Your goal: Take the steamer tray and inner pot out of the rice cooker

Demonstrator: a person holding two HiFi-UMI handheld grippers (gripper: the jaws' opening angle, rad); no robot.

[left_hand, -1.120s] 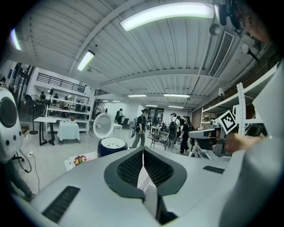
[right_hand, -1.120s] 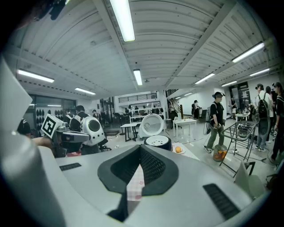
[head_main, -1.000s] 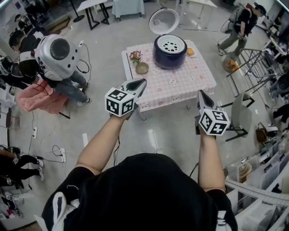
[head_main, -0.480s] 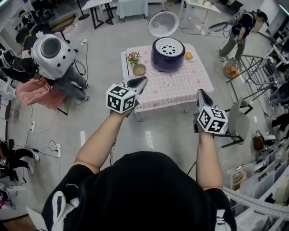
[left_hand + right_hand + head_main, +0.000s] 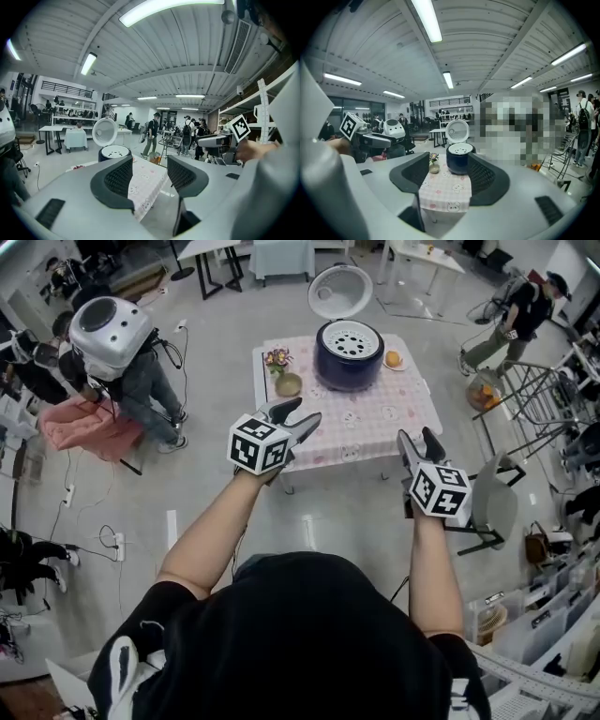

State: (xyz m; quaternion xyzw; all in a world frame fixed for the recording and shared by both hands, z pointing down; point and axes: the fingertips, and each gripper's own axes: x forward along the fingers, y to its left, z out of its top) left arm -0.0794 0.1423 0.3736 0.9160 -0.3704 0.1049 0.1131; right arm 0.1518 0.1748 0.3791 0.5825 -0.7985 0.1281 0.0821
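While the rice cooker stands open on the table, steamer tray in its top, my left gripper and right gripper have just opened their jaws wide, both empty, well apart from it.

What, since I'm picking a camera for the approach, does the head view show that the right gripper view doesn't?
Head view only: the person's arms, the right gripper with its marker cube, and an orange fruit beside the rice cooker. Right gripper view only: the ceiling lights. Both: the left gripper, the open cooker with its steamer tray, the flower vase and the checked table. Both grippers' jaws have just been opening, nothing between them.
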